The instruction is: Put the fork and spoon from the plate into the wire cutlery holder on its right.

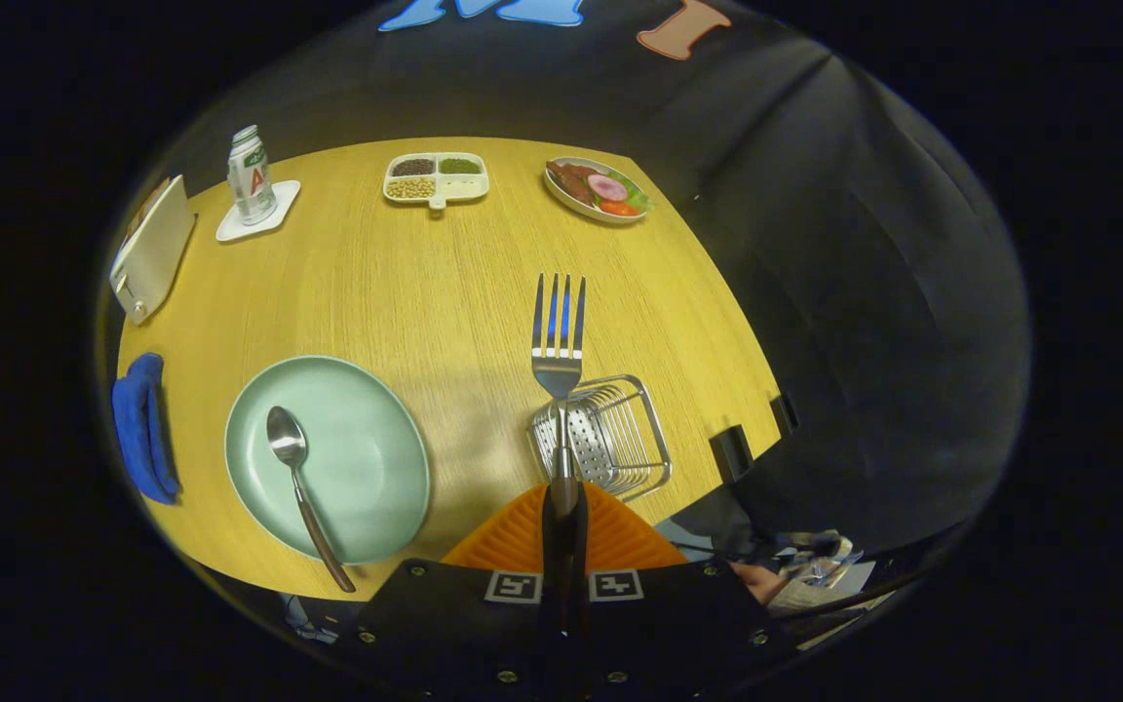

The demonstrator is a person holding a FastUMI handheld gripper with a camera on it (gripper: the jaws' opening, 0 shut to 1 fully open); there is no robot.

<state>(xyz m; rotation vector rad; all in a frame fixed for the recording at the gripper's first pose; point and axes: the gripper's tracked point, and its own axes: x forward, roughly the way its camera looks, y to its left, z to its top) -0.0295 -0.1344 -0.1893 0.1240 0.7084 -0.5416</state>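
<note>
My gripper (pixel 562 522) is shut on the dark handle of a steel fork (pixel 559 336), whose tines point away from me. The fork hangs above the table, its neck passing over the left part of the wire cutlery holder (pixel 610 439). That holder is a small chrome basket with a perforated floor, standing just ahead of my orange fingers (pixel 513 541). To its left sits a pale green plate (pixel 357 478). A spoon (pixel 298 483) with a dark handle lies on the plate, bowl away from me, handle end over the plate's near rim.
On the yellow wooden table (pixel 445 292): a blue cloth (pixel 142 424) at the left edge, a white toaster-like box (pixel 150 249), a bottle (pixel 250 175) on a white coaster, a divided dish (pixel 437 178) of beans, a plate of food (pixel 599 190). Black clips (pixel 732 450) sit on the right edge.
</note>
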